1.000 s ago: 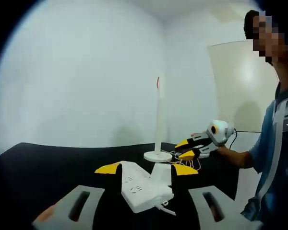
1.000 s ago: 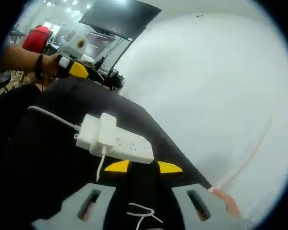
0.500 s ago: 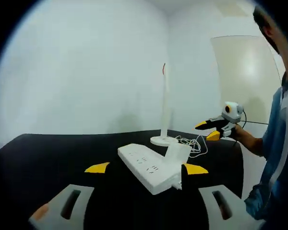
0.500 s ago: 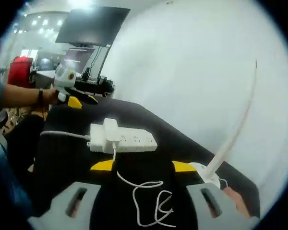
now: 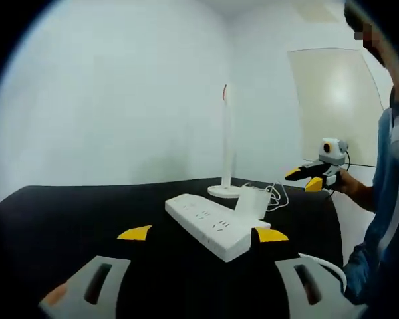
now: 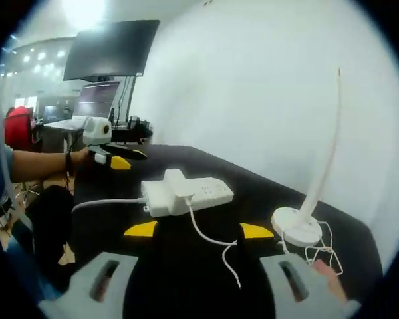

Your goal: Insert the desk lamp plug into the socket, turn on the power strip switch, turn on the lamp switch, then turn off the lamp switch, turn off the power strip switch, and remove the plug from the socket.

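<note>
Left gripper [image 5: 203, 234]: jaws spread wide, yellow tips apart, nothing between them. It hangs above the black worktop [image 5: 66, 219], just short of the power strip [image 5: 216, 226]. In the right gripper view this same gripper [image 6: 120, 159] shows beyond the strip's cabled end, held off the worktop in a person's hand [image 6: 80, 158].

Right gripper [image 6: 199, 230]: jaws also wide, empty, yellow tips either side of the lamp cord [image 6: 213, 242]. In the left gripper view it [image 5: 306, 179] sits well beyond the strip, past the worktop's far edge, held by a hand [image 5: 349, 189].

Power strip: white, lying flat on the worktop. The white plug block [image 5: 253, 203] stands on the strip's top face, at the end where the strip's own thick cable [image 6: 106, 203] leaves; seated in a socket as far as can be judged. Switch position on the strip cannot be made out.

Desk lamp [image 5: 225, 146]: white, thin upright stem on a round base [image 6: 296, 229], standing on the worktop beyond the strip, apart from it. Whether it is lit cannot be told. Slack cord lies in loose loops [image 5: 276, 196] between the lamp base and the plug.

Behind the strip: plain white wall [image 5: 120, 100]. Past the left gripper, a dark monitor [image 6: 110, 60] and a laptop [image 6: 86, 109].
</note>
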A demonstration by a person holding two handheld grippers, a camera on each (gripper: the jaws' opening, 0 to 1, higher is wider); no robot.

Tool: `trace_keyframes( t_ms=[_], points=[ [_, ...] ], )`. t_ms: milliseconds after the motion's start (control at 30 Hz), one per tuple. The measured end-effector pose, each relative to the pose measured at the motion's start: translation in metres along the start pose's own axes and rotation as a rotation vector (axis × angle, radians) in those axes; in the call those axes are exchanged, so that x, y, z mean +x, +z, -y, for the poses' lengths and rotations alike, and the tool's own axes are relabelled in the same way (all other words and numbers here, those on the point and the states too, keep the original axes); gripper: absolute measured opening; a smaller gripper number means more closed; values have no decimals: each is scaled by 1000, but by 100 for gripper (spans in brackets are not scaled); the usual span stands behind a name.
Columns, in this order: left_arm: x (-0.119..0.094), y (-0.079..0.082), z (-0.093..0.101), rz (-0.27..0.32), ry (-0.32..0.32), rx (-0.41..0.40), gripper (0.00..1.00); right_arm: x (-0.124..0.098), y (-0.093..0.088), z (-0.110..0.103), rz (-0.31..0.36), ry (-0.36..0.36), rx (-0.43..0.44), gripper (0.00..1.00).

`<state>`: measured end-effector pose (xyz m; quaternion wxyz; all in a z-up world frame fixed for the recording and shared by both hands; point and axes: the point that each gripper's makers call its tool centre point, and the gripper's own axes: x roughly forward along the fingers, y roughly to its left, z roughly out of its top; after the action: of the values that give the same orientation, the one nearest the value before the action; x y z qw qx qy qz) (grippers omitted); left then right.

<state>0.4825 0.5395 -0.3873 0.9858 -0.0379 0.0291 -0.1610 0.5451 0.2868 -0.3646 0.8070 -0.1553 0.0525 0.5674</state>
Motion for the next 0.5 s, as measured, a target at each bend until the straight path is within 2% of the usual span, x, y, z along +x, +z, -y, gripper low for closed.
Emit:
trace_keyframes(
  t_ms=[67, 167, 267, 500],
  points=[
    [-2, -2, -4, 2, -18, -15, 56, 0, -4, 0, -9, -10, 26, 48],
    [-5, 0, -3, 26, -38, -41, 60, 1, -3, 1, 10, -13, 65, 53],
    [-9, 8, 1, 77, -58, -60, 64, 2, 1, -4, 42, 1, 109, 54],
    [-12, 11, 3, 108, -91, -89, 82, 12, -4, -25, 32, 31, 130, 58]
  ],
)
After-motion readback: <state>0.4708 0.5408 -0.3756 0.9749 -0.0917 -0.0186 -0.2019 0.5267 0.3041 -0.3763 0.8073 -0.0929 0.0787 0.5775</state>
